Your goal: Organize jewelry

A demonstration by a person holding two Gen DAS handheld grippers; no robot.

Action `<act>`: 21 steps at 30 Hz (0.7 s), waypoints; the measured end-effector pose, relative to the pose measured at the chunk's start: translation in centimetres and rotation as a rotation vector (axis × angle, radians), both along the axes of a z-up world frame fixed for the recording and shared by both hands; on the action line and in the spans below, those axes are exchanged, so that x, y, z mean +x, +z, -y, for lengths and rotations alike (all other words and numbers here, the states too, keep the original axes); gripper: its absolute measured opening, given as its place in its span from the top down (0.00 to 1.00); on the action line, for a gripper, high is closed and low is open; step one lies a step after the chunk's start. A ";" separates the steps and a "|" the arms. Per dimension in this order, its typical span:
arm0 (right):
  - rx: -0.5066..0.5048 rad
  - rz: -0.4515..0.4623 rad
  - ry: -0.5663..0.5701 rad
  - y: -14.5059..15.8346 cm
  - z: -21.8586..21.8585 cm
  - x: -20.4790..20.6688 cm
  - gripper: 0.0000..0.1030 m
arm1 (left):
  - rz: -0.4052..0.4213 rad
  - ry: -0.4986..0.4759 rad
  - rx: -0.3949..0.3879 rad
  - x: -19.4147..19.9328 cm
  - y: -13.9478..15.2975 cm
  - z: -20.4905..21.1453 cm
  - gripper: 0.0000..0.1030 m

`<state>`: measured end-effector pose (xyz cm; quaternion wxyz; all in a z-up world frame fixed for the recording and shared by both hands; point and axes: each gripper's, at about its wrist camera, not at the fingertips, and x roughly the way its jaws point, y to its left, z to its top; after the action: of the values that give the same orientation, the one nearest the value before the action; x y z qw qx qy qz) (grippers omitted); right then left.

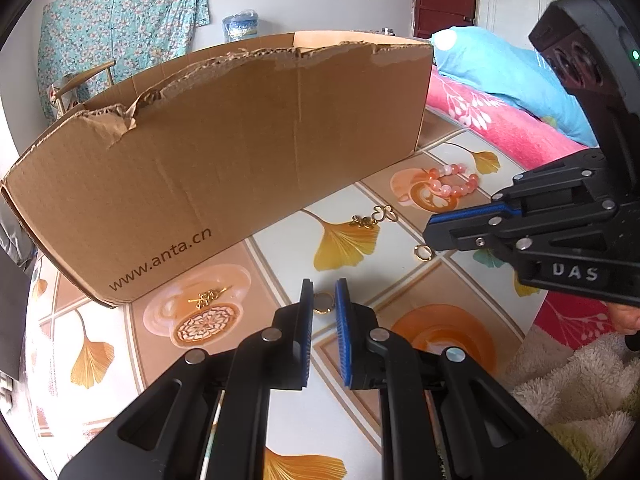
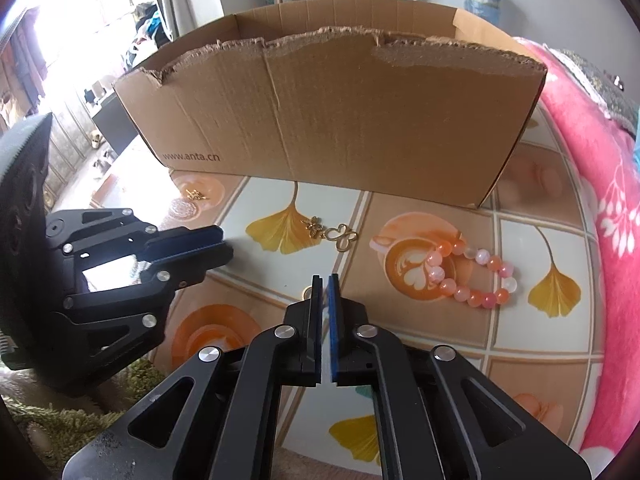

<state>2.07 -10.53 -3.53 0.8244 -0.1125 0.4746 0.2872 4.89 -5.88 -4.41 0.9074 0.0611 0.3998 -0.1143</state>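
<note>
At the bottom centre of the left wrist view, the left gripper (image 1: 324, 292) clamps its jaws on a gold ring (image 1: 323, 303), which rests on the patterned tablecloth (image 1: 280, 248). At the right edge, the right gripper (image 1: 430, 236) has its jaws pressed together just above a second small gold ring (image 1: 423, 253); whether it grips that ring cannot be told. Further up, butterfly charms (image 1: 372, 217) lie mid-frame, a pink bead bracelet (image 1: 454, 184) to their upper right, and a gold pin (image 1: 208, 297) at lower left. Behind them, a torn cardboard box (image 1: 224, 152) fills the upper frame.
</note>
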 end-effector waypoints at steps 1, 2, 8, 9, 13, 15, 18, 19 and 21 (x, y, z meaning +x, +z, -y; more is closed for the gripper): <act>0.004 -0.005 0.002 0.1 0.0 0.0 0.88 | 0.000 -0.001 0.001 0.0 0.0 0.0 0.89; 0.005 -0.004 0.003 0.2 0.1 -0.1 0.83 | -0.001 -0.001 0.001 0.0 0.0 0.0 0.89; -0.017 0.014 0.031 0.1 -0.4 -0.4 0.74 | -0.002 -0.001 -0.001 0.0 0.0 0.0 0.89; -0.021 0.015 0.034 0.1 -0.4 -0.5 0.74 | -0.003 -0.001 -0.003 0.0 0.0 0.0 0.89; -0.031 0.017 0.053 -0.5 -1.1 -0.5 0.74 | -0.016 -0.008 -0.023 -0.1 0.1 -0.3 0.89; -0.039 0.021 0.068 -0.7 -1.3 -0.5 0.74 | -0.023 -0.020 -0.026 -0.2 0.2 -0.4 0.89; -0.058 0.030 0.089 -1.1 -1.9 -0.7 0.74 | -0.030 -0.018 -0.034 -0.4 0.2 -0.7 0.89; -0.065 0.035 0.095 -1.2 -2.1 -0.8 0.74 | -0.033 -0.016 -0.040 -0.5 0.2 -0.9 0.89; -0.070 0.036 0.099 -1.3 -2.4 -0.8 0.76 | -0.040 -0.010 -0.046 -0.5 0.3 -1.1 0.86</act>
<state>1.25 -8.17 -4.86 0.8131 -0.1701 0.4631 0.3089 4.37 -4.76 -4.16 0.8998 0.0398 0.4148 -0.1295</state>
